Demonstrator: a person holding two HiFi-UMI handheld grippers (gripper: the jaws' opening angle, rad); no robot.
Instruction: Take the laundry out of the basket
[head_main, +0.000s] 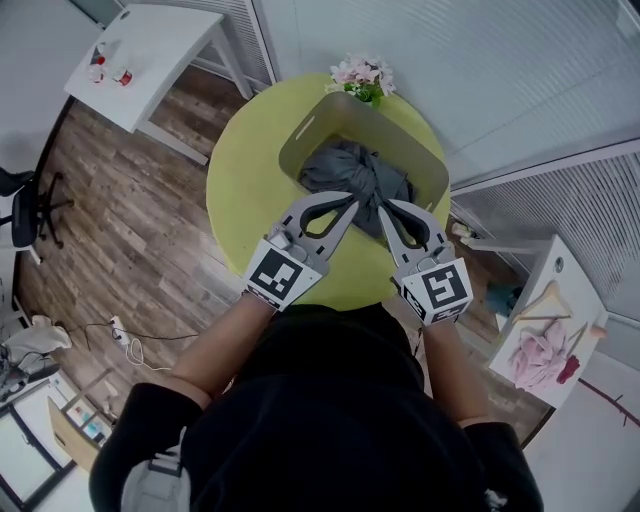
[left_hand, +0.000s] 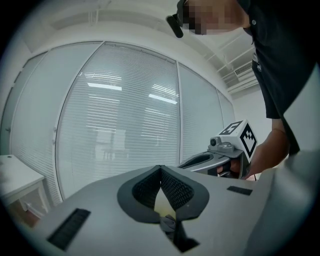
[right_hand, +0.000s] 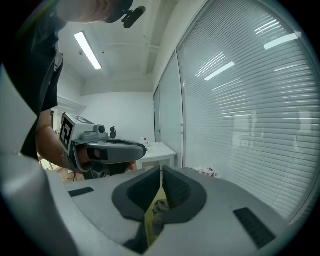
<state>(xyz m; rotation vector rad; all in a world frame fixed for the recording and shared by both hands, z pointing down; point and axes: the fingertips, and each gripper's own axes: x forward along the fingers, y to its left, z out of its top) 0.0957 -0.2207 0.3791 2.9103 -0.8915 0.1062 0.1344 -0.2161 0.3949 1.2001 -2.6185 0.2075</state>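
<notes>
A beige basket (head_main: 300, 135) stands on a round yellow-green table (head_main: 250, 190) and holds a bundle of dark grey laundry (head_main: 350, 170). Both grippers reach in from the near side, side by side. My left gripper (head_main: 353, 200) has its tip at the near edge of the grey bundle, and my right gripper (head_main: 382, 209) is close beside it over the cloth. In the left gripper view the left gripper (left_hand: 160, 168) is shut, pads meeting with nothing between them. In the right gripper view the right gripper (right_hand: 161, 169) is shut too; a scrap of grey cloth shows below the pads.
A small bunch of pink flowers (head_main: 360, 75) stands at the table's far edge behind the basket. A white table (head_main: 150, 55) with cups is at far left, a black chair (head_main: 25, 210) left. A white side table (head_main: 560, 300) carries pink cloth and a hanger. Glass walls with blinds lie beyond.
</notes>
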